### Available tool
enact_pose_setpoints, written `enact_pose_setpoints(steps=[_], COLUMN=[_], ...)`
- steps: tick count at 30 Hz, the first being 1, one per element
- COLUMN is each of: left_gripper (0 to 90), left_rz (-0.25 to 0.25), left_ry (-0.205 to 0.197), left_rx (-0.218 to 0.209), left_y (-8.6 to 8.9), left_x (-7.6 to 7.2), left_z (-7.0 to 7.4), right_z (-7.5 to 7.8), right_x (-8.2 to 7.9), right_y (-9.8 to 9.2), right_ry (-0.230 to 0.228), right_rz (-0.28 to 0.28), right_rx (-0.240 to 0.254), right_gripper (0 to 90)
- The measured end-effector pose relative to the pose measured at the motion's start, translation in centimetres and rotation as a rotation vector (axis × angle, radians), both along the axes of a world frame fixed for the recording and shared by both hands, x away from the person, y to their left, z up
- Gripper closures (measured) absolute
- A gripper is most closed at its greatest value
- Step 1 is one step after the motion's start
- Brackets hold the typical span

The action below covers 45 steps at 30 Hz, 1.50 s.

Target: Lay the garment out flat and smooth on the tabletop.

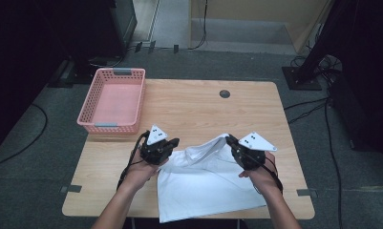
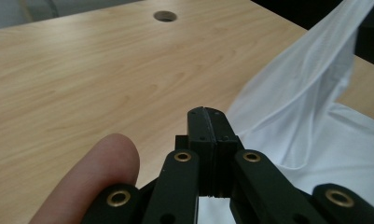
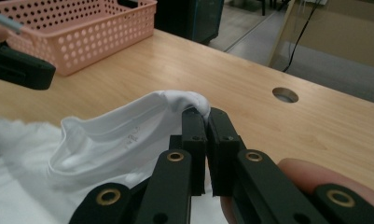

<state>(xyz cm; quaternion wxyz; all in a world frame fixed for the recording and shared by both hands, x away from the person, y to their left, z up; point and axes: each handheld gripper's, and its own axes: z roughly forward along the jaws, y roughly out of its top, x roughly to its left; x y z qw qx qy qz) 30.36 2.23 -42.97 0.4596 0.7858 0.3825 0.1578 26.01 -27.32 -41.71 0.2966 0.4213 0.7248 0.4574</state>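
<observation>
A white garment (image 1: 203, 181) lies spread over the front middle of the wooden table (image 1: 189, 105). My right gripper (image 1: 230, 140) is shut on a bunched fold at its upper edge, and the white cloth (image 3: 128, 126) pokes out over the closed tips (image 3: 205, 114) and hangs lifted off the table. My left gripper (image 1: 174, 141) hovers by the garment's upper left corner. Its jaws (image 2: 208, 115) are pressed together, and I see no cloth between the tips. The cloth (image 2: 306, 107) rises to their right. The left gripper (image 3: 19, 70) also shows dark at the far left of the right gripper view.
A pink perforated basket (image 1: 91, 98) stands at the table's back left, and its wall (image 3: 82, 42) is in the right gripper view too. A round cable hole (image 1: 224, 93) sits near the back edge. Bare wood lies between the basket and the garment.
</observation>
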Motion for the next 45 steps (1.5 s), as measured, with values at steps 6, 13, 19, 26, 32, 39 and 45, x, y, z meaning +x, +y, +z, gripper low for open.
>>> enact_pose_setpoints(steps=[6,13,19,26,32,39,45], left_gripper=[90.0,90.0,90.0,57.6,39.6,79.5,82.1], left_rz=[0.090,0.103,0.010,-0.125,-0.231,-0.214,-0.167], left_ry=[-0.018,-0.006,0.039,0.122,0.237,0.187,0.142], left_rx=[0.000,0.009,-0.027,0.002,0.030,0.042,-0.032], left_y=[0.0,-0.4,-0.9,-1.7,-2.8,-3.2,-1.9], left_x=[2.0,3.5,3.2,2.8,3.4,2.6,2.5], left_z=[0.6,0.5,-0.2,-2.9,-4.9,-5.0,-3.7], right_z=[1.0,1.7,1.9,2.1,2.5,2.5,2.5], right_x=[2.5,4.9,5.4,5.1,4.7,4.5,4.5], right_y=[0.1,0.5,0.9,0.9,0.8,0.6,0.0], right_ry=[-0.001,0.021,0.029,0.025,0.020,0.017,0.021], right_rz=[-0.045,-0.091,-0.084,-0.076,-0.066,-0.065,-0.085], right_rx=[0.025,0.033,0.034,0.043,0.046,0.042,0.042], right_gripper=[88.4,88.4,88.4,88.3,88.3,88.3,88.3])
